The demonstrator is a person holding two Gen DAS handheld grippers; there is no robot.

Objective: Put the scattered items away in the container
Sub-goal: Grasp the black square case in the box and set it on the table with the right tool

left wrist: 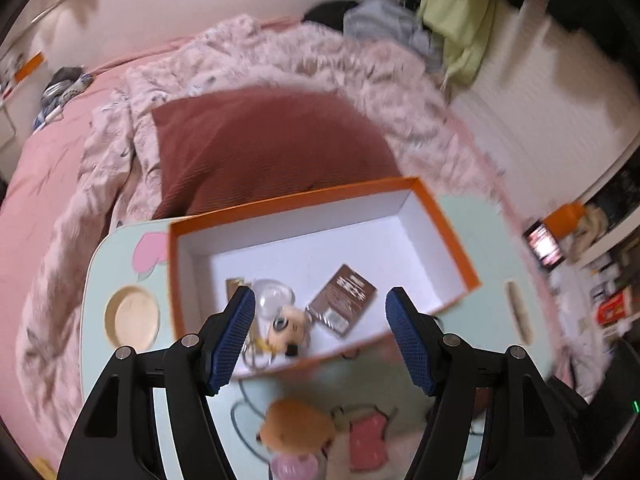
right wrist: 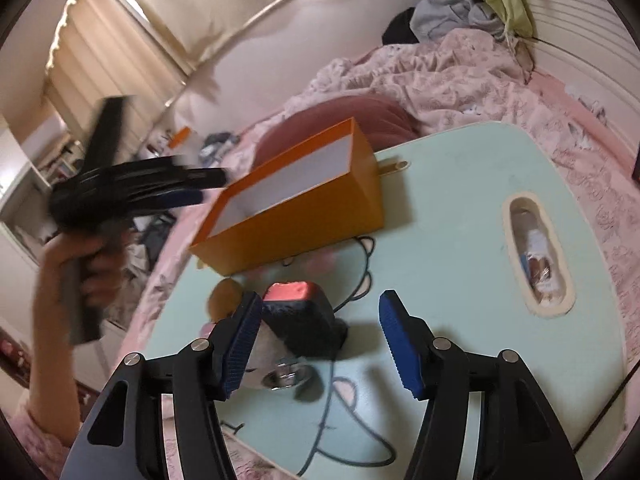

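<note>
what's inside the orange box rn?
In the orange box: a brown packet, a clear dome and a cartoon-face keychain. The left gripper finger hides a tan item's lower part.

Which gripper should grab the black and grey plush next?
Right. The right gripper is open with the black and grey plush lying on the lap table between its fingers. The left gripper is open, empty, over the orange box.

Open orange box (left wrist: 448,236) holds keychain doll (left wrist: 286,326) and brown packet (left wrist: 342,294).
</note>
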